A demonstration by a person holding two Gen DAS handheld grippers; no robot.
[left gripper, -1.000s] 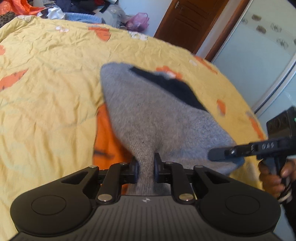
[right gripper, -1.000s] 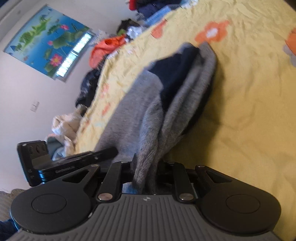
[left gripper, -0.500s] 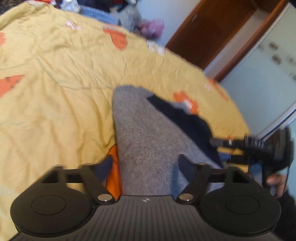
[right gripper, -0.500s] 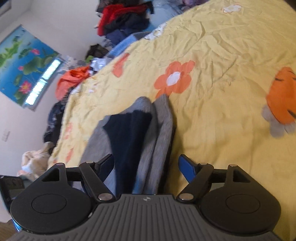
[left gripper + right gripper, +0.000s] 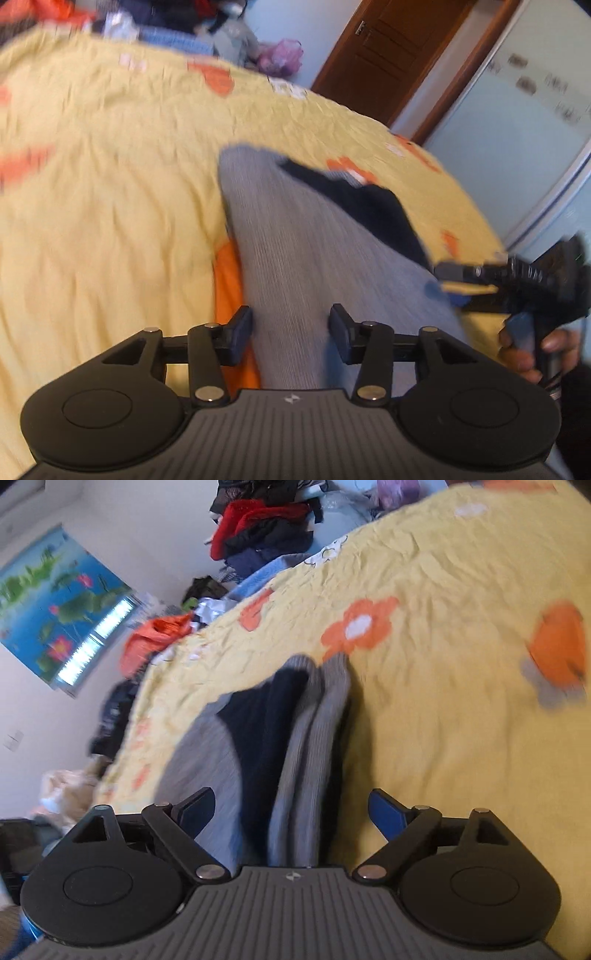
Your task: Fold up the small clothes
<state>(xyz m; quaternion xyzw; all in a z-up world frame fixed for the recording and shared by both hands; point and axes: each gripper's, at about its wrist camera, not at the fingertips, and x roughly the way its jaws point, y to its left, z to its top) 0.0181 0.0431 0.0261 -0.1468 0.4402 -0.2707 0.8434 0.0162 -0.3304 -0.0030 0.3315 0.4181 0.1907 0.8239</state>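
A folded grey knit garment with a dark navy part lies on the yellow flowered bedsheet. My left gripper is open over its near end, and the cloth lies loose between the pads. In the right wrist view the same garment shows stacked grey layers beside the navy part. My right gripper has its jaws opening wide, with the cloth's edge between them unpressed. The right gripper also shows at the garment's right edge, held by a hand.
Piles of clothes sit beyond the far edge of the bedsheet. A brown door and a pale sliding panel stand to the right of the bed. A blue lotus poster hangs on the wall.
Both grippers were shut on the grey garment's near end and have let go. Their jaws have spread, and the garment now lies flat on the bed.
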